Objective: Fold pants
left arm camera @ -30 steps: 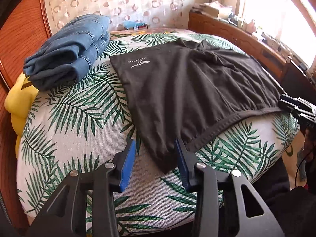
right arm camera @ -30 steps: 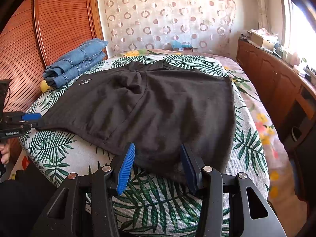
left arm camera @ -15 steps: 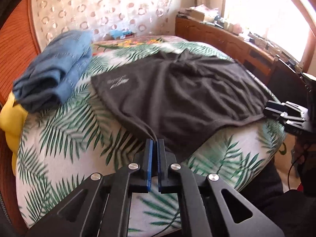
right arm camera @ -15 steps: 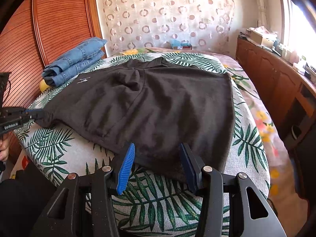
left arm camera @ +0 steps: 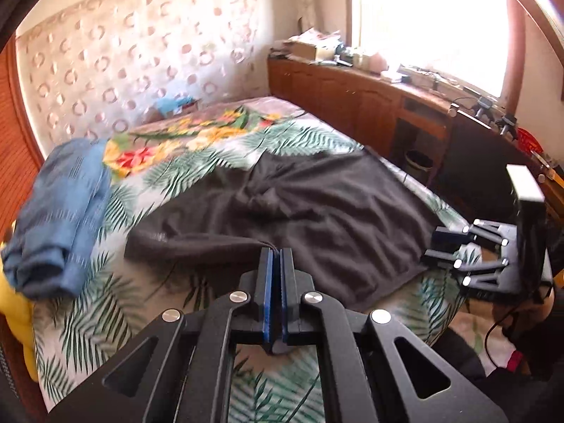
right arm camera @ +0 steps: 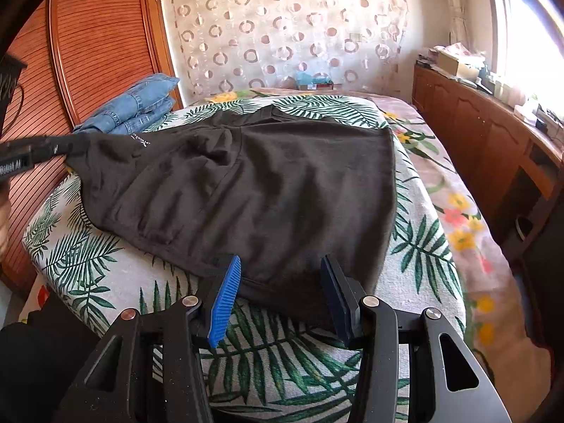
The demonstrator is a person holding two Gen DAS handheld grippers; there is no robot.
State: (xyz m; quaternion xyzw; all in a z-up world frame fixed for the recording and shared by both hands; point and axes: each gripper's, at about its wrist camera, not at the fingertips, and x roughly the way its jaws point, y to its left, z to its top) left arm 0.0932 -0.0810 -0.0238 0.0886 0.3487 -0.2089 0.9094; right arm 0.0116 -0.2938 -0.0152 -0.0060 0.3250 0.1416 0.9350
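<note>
Corner of dark grey cotton pants (left arm camera: 317, 218) pinched in shut left hand-held gripper (left arm camera: 276, 257); carry it across evenly. Right hand-held gripper (right arm camera: 280, 275) half open, empty, over near hem.

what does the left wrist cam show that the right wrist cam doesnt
Only the left wrist view: the left gripper from behind, shut on a pinched corner of the black pants, and the right gripper from the side at the bed's near edge.

Only the right wrist view: the right gripper with jaws open over the pants' near hem, not clamping it, and the slatted wooden wardrobe.

Both: the black pants on the palm-leaf bed cover, the folded blue jeans, the ring-patterned curtain.
</note>
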